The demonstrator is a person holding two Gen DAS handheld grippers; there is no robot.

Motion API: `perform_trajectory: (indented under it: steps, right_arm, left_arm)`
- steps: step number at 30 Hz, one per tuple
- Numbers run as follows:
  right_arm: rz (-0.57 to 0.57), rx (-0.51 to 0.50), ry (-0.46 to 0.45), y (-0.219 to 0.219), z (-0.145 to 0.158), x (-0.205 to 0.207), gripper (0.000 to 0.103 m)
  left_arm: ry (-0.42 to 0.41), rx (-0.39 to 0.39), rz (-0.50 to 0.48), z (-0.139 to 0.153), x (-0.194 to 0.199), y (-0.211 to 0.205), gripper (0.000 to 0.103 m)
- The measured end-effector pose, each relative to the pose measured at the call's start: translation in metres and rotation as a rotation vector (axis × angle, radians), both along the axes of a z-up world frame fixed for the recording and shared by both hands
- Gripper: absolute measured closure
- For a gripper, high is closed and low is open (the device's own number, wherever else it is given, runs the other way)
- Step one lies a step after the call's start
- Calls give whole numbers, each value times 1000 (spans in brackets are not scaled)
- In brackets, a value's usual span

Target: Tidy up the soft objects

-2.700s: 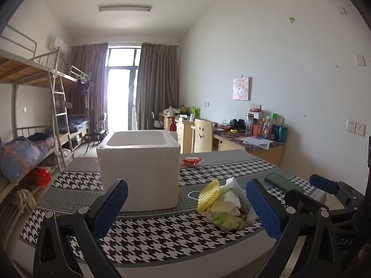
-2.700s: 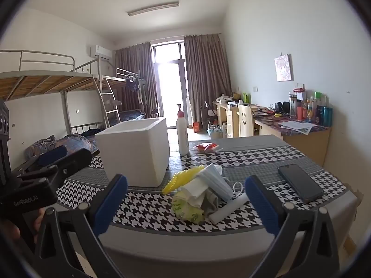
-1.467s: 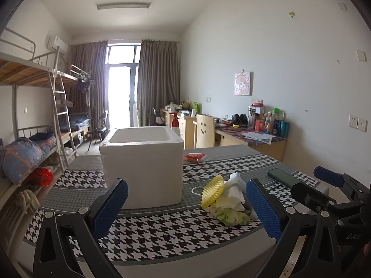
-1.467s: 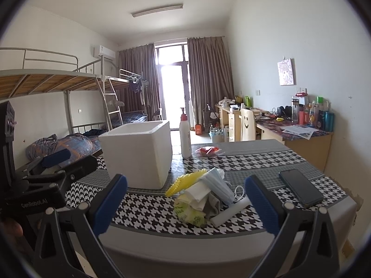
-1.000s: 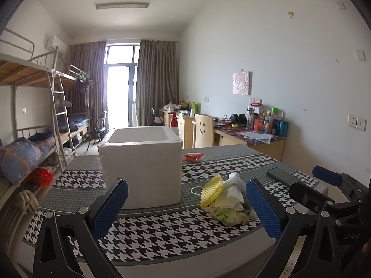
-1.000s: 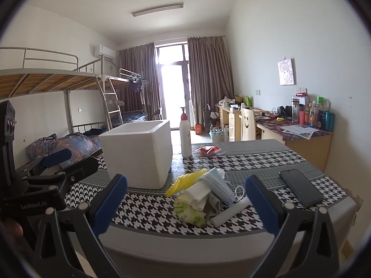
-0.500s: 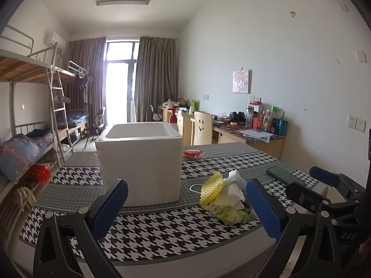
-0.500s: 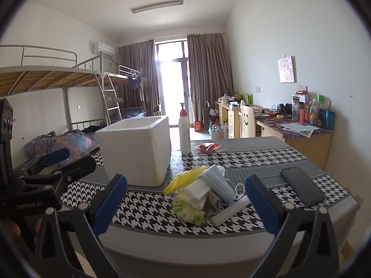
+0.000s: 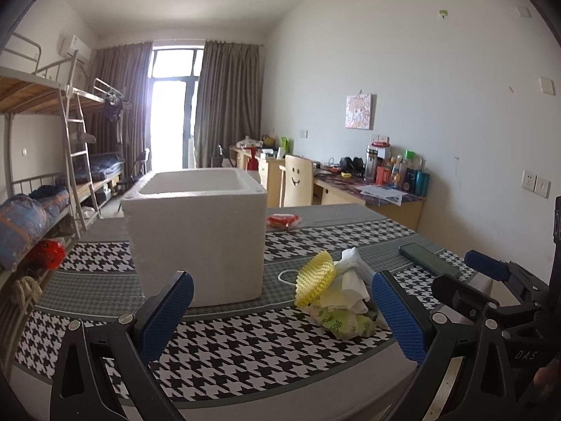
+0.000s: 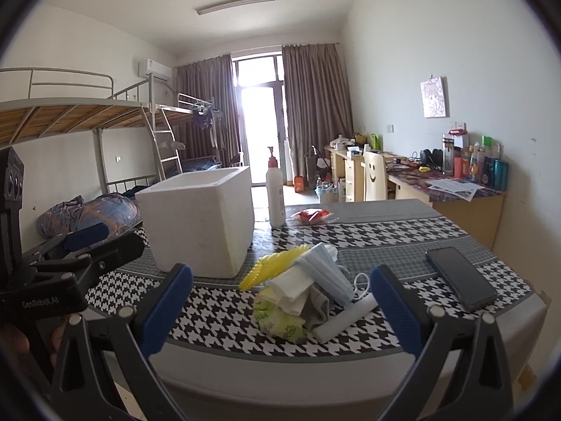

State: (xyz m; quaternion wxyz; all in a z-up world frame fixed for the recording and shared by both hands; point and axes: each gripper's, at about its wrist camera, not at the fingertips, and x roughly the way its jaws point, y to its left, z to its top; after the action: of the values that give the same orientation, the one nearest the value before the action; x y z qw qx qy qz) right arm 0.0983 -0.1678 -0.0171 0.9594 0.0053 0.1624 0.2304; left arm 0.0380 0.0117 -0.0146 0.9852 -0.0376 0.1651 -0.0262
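Note:
A pile of soft things lies on the houndstooth table: a yellow foam net, white tissues, a blue face mask, a green packet and a white roll. A white foam box, open on top, stands to the pile's left. My left gripper is open, held short of the table's near edge, facing box and pile. My right gripper is open too, held just short of the pile, which shows between its blue pads.
A black phone lies right of the pile. A white pump bottle and a red packet sit behind the box. Bunk beds line the left wall, desks the right.
Both grippers stay open and nearly still. The views drifted slightly, and the box and pile look a little nearer than before.

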Motion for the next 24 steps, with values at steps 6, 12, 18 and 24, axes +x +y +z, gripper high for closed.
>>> perform_trajectory:
  steps: [6,12,18,24]
  right_arm:
    - [-24,-6,40,-4,-7,12,1]
    - [-33,-10,74,-4,-15,23,1]
    - [-59,-21,96,-7,-19,30,1]
    - [-78,-34,126,-7,-26,36,1]
  left_arm:
    - [40,4,-21,-7,18,-5,1]
    - [76,1,-40,-14,33,-6,1]
    - [111,-2,-75,-21,51,-10,1]
    - [128,2,-93,-27,64,-16,1]
